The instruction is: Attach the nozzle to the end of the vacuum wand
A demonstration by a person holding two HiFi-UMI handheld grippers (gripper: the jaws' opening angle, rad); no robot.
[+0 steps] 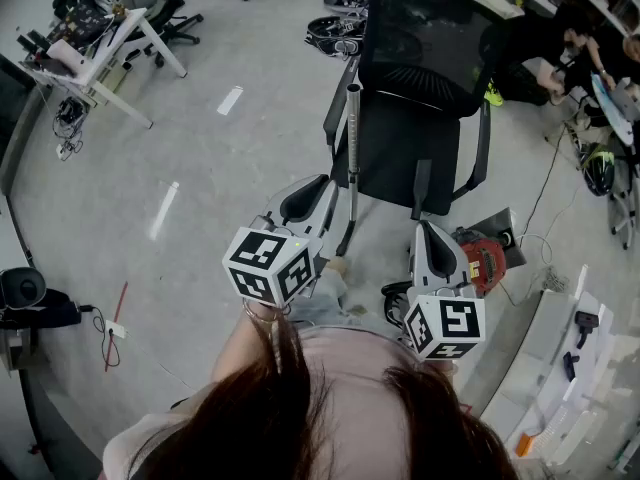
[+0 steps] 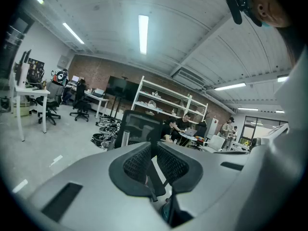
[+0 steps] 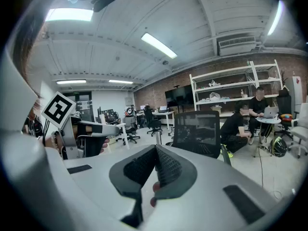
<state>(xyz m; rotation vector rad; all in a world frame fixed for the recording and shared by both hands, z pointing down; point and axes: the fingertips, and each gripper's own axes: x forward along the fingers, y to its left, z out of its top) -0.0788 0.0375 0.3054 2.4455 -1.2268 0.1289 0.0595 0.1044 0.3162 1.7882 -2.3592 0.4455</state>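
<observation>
A grey vacuum wand (image 1: 352,148) leans upright against the front left of a black office chair (image 1: 415,98). The red vacuum body (image 1: 483,260) lies on the floor to the right of the chair. I cannot pick out a nozzle with certainty. My left gripper (image 1: 302,200) is held just left of the wand's lower part, its jaws shut and empty (image 2: 153,147). My right gripper (image 1: 428,236) hovers beside the red body, also shut with nothing between its jaws (image 3: 155,150). The wand (image 2: 126,137) shows left of the chair in the left gripper view.
A white desk (image 1: 100,48) with gear stands at the far left, with rolling chairs behind it. People sit at the far right (image 1: 590,48). White shelving (image 1: 570,368) is at the near right. Cables and a black case (image 1: 22,290) lie at the left.
</observation>
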